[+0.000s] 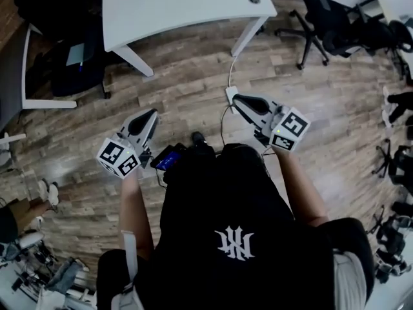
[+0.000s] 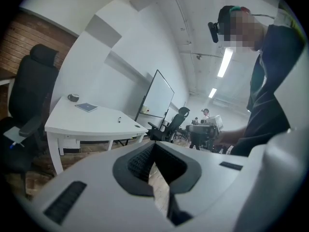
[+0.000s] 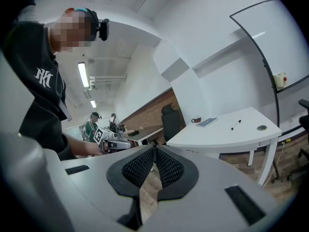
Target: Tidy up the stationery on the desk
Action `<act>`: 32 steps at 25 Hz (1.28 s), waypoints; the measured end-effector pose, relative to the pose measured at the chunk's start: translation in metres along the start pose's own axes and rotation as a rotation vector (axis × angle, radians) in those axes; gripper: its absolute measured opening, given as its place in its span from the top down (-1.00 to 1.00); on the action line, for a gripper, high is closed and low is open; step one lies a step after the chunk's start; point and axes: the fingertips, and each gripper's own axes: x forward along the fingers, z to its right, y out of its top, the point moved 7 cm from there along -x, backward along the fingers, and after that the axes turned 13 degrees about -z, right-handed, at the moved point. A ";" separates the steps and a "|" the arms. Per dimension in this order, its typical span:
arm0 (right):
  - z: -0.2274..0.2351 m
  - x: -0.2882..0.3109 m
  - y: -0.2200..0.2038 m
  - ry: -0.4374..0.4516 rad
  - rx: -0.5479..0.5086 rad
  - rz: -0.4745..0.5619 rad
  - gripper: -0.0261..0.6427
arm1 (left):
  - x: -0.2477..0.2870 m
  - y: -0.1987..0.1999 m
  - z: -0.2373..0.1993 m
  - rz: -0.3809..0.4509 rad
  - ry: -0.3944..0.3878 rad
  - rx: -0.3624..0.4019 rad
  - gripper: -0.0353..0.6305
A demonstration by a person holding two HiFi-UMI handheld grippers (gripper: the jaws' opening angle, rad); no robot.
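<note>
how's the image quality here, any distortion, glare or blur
Head view: strong wide-angle bending, the floor planks curve round the person; light is even. Left gripper view: dark round vignette at the corners, the ceiling strip light blows out white. Right gripper view: the whiteboard edge bows, and the white desk looks fairly sharp.

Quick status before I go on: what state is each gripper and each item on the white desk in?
Left gripper: jaws together, nothing between them.
Right gripper: jaws together, nothing between them.
Pen: lying loose on the white desk.
Notebook: closed, lying flat on the desk.
Cup: upright, near the notebook.
</note>
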 end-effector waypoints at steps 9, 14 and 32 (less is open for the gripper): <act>0.040 0.023 0.026 -0.017 -0.001 -0.008 0.80 | 0.024 0.007 -0.040 0.034 -0.014 -0.070 0.89; 0.063 0.035 0.039 0.014 -0.019 -0.007 0.80 | 0.041 0.024 -0.048 0.036 -0.001 -0.072 0.89; 0.217 0.112 0.145 0.253 -0.139 0.002 0.79 | 0.119 0.169 -0.146 -0.016 0.158 -0.038 0.89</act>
